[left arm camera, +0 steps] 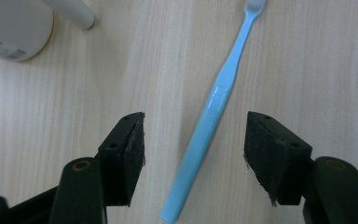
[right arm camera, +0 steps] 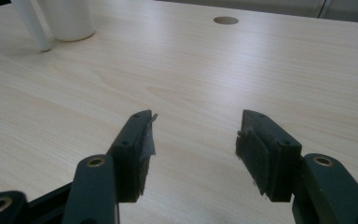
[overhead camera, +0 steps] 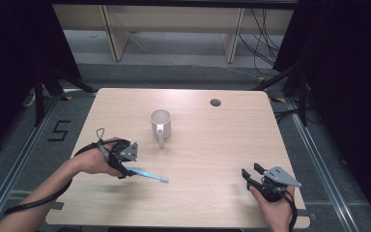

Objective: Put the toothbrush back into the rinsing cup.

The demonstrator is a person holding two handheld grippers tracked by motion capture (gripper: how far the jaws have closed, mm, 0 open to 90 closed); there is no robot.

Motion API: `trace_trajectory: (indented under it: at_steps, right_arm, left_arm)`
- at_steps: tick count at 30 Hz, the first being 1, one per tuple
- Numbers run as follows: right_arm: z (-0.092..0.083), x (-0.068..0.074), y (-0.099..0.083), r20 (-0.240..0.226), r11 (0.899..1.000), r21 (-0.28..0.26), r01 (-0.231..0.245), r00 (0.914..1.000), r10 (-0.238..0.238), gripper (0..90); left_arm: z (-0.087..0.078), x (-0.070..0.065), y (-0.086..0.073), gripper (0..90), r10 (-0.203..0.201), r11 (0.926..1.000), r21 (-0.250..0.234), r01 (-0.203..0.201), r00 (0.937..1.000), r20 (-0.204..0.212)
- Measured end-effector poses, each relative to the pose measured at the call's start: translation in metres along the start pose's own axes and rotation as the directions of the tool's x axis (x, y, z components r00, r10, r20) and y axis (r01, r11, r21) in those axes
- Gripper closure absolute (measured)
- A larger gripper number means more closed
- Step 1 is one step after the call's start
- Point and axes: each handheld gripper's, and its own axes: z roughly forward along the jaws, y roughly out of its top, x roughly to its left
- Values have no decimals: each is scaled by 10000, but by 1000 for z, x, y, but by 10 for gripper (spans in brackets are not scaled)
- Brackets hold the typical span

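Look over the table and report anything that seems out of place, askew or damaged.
Nothing is spilled or broken. The blue toothbrush lies flat on the table between the left gripper's open jaws, apart from the upright white cup. The right gripper's pads look frayed at the edges.

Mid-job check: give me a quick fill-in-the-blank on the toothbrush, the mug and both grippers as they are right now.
1. The blue toothbrush lies flat on the ____.
2. The left gripper has its jaws ____ on either side of the toothbrush handle, not pressing it.
3. The white mug stands ____ on the table.
4. The right gripper holds ____ between its open jaws.

Missing words: table; open; upright; nothing
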Motion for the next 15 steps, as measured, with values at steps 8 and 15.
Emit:
trace_trajectory:
  at_steps: [8, 15]
  right_arm:
    - [1, -1, 0, -87, 9995, 148, 266, 9996, -265, 450]
    - [2, 0, -1, -211, 9996, 220, 194, 9996, -189, 448]
  left_arm:
    - [8, 11, 14, 437, 1533, 9852, 661, -1582, 9854, 740]
    - [18, 9, 20, 455, 2074, 9709, 954, -2199, 9701, 1257]
